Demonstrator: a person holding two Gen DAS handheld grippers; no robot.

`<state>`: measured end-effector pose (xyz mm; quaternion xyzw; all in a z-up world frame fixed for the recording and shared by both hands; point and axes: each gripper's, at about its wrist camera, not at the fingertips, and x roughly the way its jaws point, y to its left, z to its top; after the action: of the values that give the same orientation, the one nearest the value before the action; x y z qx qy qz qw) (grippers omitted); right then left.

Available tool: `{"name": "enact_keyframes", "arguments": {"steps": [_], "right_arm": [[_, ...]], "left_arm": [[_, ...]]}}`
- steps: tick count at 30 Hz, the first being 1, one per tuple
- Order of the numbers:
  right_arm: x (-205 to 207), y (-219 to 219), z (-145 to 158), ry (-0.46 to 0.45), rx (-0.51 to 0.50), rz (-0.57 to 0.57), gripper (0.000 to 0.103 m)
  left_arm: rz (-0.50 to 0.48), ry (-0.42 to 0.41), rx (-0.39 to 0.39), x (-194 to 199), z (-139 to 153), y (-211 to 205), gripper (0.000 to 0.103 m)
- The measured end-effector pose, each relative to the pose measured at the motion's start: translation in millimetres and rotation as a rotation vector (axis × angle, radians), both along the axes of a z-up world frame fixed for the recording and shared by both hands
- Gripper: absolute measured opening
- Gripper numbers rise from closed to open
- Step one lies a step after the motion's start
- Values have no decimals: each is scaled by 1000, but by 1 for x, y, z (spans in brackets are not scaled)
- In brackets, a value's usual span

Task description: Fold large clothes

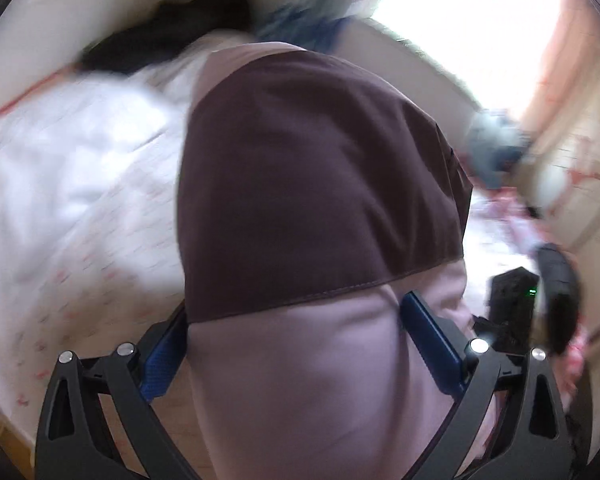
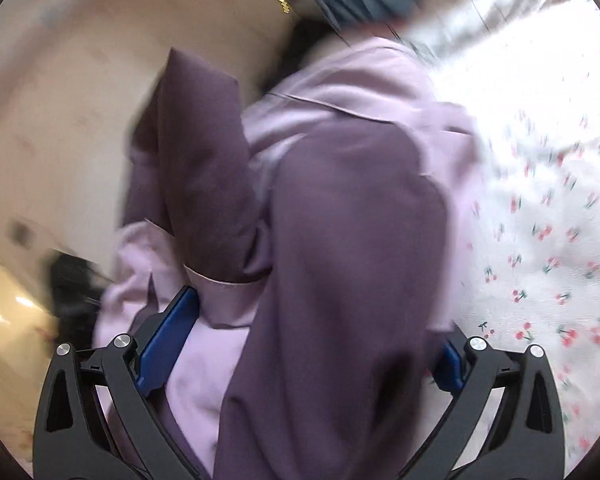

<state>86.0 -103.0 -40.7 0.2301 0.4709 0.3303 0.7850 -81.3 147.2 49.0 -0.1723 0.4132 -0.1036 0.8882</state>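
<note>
While draped forward between both tools, two-tone garment [image 1: 320, 184] filled the middle of each view: dark plum panels over pale lilac, smooth matte cloth, edges finished with a narrow stitched hem. Hung bunched and partly lifted above the bed sheet [image 2: 548, 208], lower folds trailing toward the bed's near edge. Left gripper [image 1: 296, 344] spread wide, blue pads either side of a thick lilac fold passing between them; could not tell whether the pads actually pressed the cloth. Right gripper [image 2: 300, 344] likewise spread, blue fingers flanking plum and lilac layers; grip could not be told. Sheet white, soft and rumpled, printed with small red cherries. Beyond the bed's far edge, dark clothing [image 1: 168, 36] and blue fabric [image 1: 300, 20], both blurred. Bright window [image 1: 468, 12], peach curtain, cream wall [image 2: 80, 80].
</note>
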Motion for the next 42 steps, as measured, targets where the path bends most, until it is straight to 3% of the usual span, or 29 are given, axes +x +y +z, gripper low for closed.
{"name": "enact_keyframes", "arguments": {"steps": [2,3,5,7,9,10,12,14,16,18,20,22,26,29,32,35,36,37,39,42], "right_arm": [[6,11,-29,55,41,5,97],[7,14,-29,60,33,5,97],[5,12,-19,41,-5,9,97],[1,4,3,9,-96,-8,97],[2,-1,52,-129,-284,-98,97],[1,0,69,-173,-306,-117,97],[15,15,110,-234,-280,-111,97],[37,43,125,-211,-209,-56,97],[67,66,113,-147,-240,-48,97],[106,83,69,-97,-385,-91,97],[116,74,17,-38,-305,-131,97],[109,46,-2,-39,-224,-199,97],[90,38,4,-46,-270,-131,96],[59,26,48,-105,-242,-93,96],[11,16,77,-154,-217,-35,96],[-30,27,40,-107,-388,-6,96],[-38,26,18,-84,-371,-15,96],[-40,15,-3,-26,-282,-34,96],[-40,-7,-11,69,-163,-88,96],[-64,-19,14,-24,-192,-144,96]], "left_arm": [[62,90,85,15,-48,16,96],[79,102,66,16,-65,25,98],[72,105,-47,14,-72,37,98],[62,75,1,8,-68,33,98],[59,63,33,9,-64,26,98],[57,55,46,10,-64,26,98],[48,52,56,12,-64,27,98],[48,54,60,11,-63,31,98],[38,58,62,19,-59,28,98],[29,51,30,25,-56,32,98],[53,43,-93,27,-53,49,98],[86,49,-178,29,-51,60,98],[86,94,-163,42,-59,54,98],[70,89,-85,39,-58,42,98],[58,94,-93,34,-59,44,98],[57,100,-94,33,-60,45,98],[47,103,-89,33,-60,42,98],[34,105,-71,33,-60,38,98],[17,84,-15,28,-56,29,98],[-3,81,-23,14,-54,36,98]]}}
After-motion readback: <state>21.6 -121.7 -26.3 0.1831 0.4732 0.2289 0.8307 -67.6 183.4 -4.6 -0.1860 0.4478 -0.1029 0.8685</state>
